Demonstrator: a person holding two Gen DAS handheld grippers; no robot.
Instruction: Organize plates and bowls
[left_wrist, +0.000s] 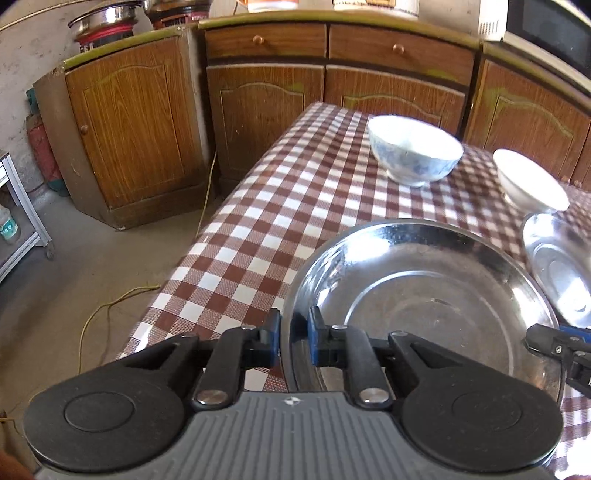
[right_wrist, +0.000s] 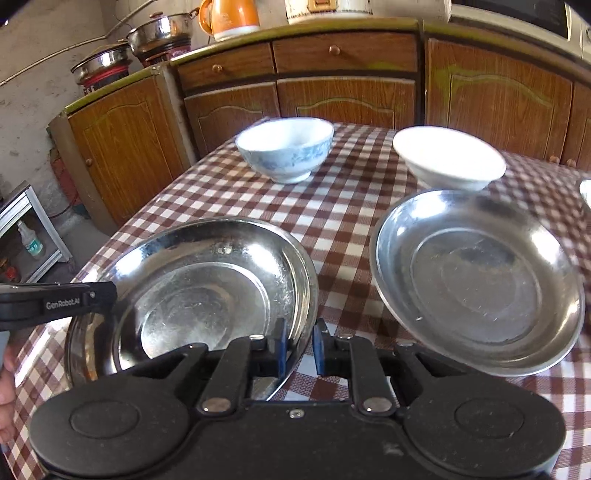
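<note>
Red-and-white checked tablecloth (right_wrist: 229, 199) still carrying everything loose; no stack formed yet. Sorting barely begun, all pairing left to do.

Large round stainless steel plate (right_wrist: 207, 288) nearest, at the cloth's near left corner, its left rim close to the cloth's drop-off toward the floor. Gripped on both sides: left gripper (left_wrist: 293, 332) pinched nearly closed across the left rim, right gripper (right_wrist: 299, 343) pinched nearly closed across the right rim. Lifted or resting flat: hard to say, possibly tilted.

Second, smaller steel plate (right_wrist: 476, 284) just right of the large plate, rims apart, checks showing between.

Blue-patterned white porcelain bowl (right_wrist: 284, 147) beyond the large plate, well apart. Plain white bowl (right_wrist: 448, 158) beyond the smaller plate, just behind its far rim.

Open cloth between plates and bowls: room for sliding or setting down. Brown wooden cabinets (right_wrist: 347, 88) close behind the far edge.
</note>
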